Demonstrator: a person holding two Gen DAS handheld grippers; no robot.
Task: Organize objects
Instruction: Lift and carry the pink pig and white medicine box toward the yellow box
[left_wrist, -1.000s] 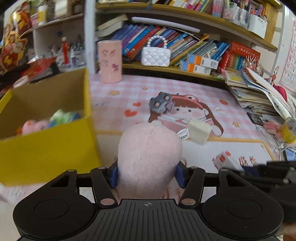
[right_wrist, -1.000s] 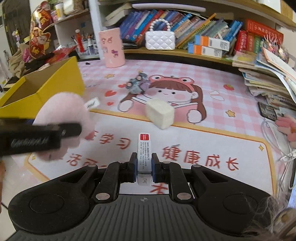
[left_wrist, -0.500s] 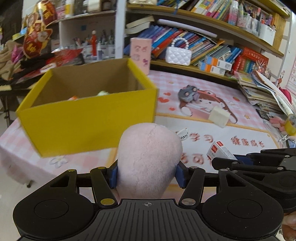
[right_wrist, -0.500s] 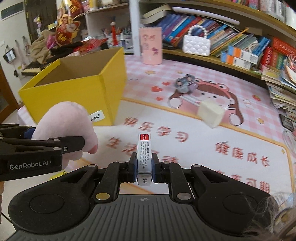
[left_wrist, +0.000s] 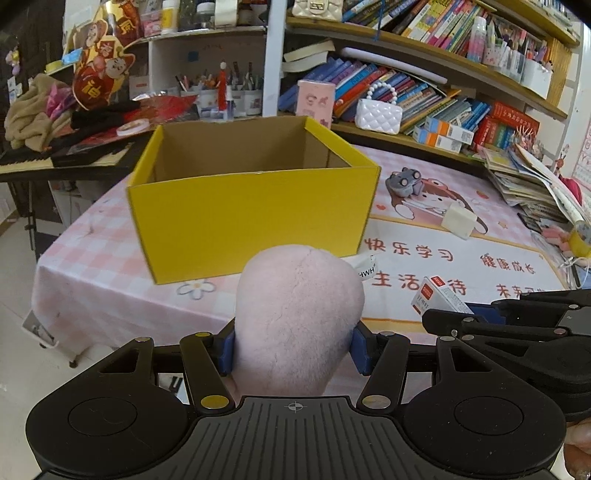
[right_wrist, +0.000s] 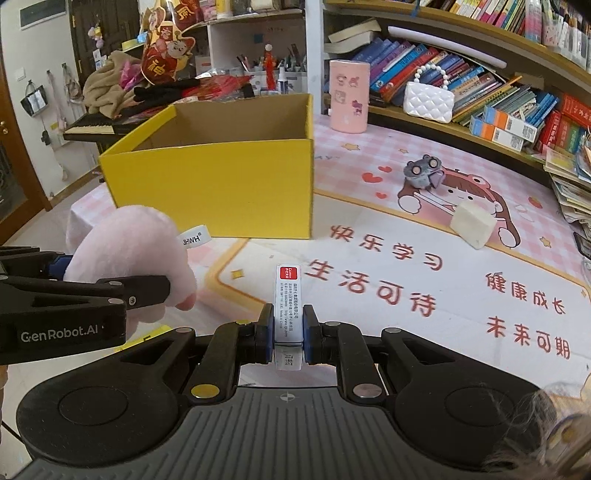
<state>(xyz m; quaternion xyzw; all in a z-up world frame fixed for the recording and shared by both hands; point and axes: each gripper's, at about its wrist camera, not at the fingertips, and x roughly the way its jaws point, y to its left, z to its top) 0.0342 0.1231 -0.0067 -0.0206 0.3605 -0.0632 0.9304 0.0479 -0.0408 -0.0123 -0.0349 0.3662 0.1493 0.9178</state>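
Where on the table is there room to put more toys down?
The printed mat is bare between the yellow box and the white block. The far right is crowded with stacked papers; a grey toy sits behind the block.

Bench (right_wrist: 424, 236): covered by a pink checked cloth with a cartoon girl and red Chinese characters.
Bookshelf (left_wrist: 424, 40): wooden, curving along the far right, packed with leaning books; pen holders on the upper board.
White shelf unit (right_wrist: 236, 48): far centre, holding pen pots and jars.
Side table (left_wrist: 44, 162): dark, far left, piled with a beige cloth, red paper decorations and a keyboard.
Wall (right_wrist: 44, 48): white, far left, with bags on hooks.
Floor (left_wrist: 18, 332): pale tiles, near left.
Light: even daylight.
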